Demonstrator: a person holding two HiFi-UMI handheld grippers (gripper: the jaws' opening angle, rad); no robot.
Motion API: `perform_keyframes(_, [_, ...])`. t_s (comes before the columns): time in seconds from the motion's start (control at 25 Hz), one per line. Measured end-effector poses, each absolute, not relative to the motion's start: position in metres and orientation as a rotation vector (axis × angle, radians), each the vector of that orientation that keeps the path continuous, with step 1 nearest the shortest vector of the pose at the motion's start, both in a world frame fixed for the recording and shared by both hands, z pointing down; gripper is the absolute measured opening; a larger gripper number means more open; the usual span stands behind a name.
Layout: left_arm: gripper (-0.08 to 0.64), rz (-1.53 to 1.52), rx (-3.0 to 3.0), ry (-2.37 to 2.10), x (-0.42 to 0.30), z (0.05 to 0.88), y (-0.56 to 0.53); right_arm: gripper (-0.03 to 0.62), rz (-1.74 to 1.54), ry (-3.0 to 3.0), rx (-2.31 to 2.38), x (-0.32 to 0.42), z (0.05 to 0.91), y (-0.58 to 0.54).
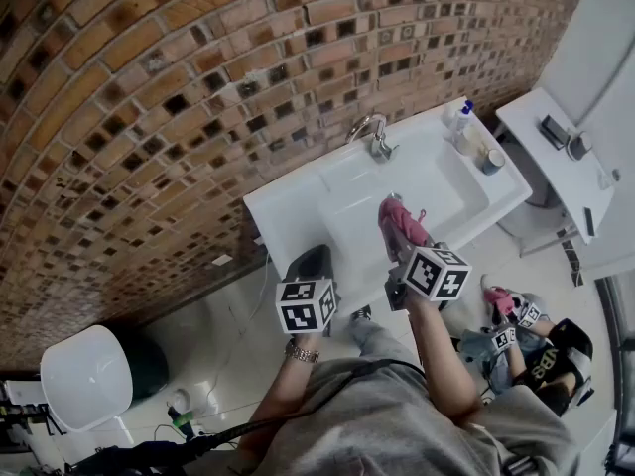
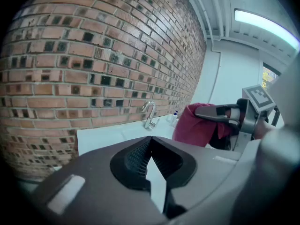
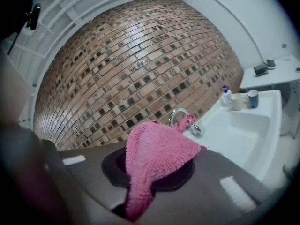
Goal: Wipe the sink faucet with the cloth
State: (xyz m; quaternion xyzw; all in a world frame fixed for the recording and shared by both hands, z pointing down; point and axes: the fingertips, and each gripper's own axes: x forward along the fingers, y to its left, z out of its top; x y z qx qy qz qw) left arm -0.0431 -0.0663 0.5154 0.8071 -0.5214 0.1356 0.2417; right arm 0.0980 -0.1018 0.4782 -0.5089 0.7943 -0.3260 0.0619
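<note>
A chrome faucet (image 1: 371, 133) curves over the white sink (image 1: 288, 211) against the brick wall; it also shows in the left gripper view (image 2: 149, 113) and the right gripper view (image 3: 180, 114). My right gripper (image 1: 397, 224) is shut on a pink cloth (image 1: 400, 221), held over the sink's near edge, short of the faucet. The cloth (image 3: 154, 156) bulges out of the jaws and covers them. My left gripper (image 1: 310, 264) hangs at the sink's front left edge, shut with nothing in it (image 2: 149, 158). The right gripper with the cloth (image 2: 199, 124) is to its right.
A soap bottle (image 1: 458, 117) and small containers (image 1: 492, 161) stand at the sink's right end. A white shelf (image 1: 556, 162) with dark items is further right. A white round bin (image 1: 87, 375) sits on the floor at lower left. The brick wall (image 1: 179, 87) rises behind the sink.
</note>
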Motion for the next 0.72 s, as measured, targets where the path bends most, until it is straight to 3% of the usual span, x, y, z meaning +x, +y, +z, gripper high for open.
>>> perform_keyframes(0.16, [0.012, 0.424, 2.207, -1.419, -0.029, 0.514, -0.093, 0.041, -0.929, 2.420, -1.586, 0.123, 0.479, -0.198])
perform_keyframes(0.4, [0.014, 0.505, 2.142, -1.466, -0.047, 0.526, -0.109, 0.043, -0.550, 2.573, -1.761, 0.155, 0.467, -0.364])
perform_keyframes(0.6, [0.014, 0.477, 2.096, -1.539, -0.079, 0.518, -0.130, 0.043, -0.414, 2.972, -1.655, 0.096, 0.536, -0.432])
perform_keyframes(0.72, [0.012, 0.492, 2.095, -1.561, -0.094, 0.517, -0.141, 0.044, -0.065, 3.042, -1.771, 0.074, 0.543, -0.423])
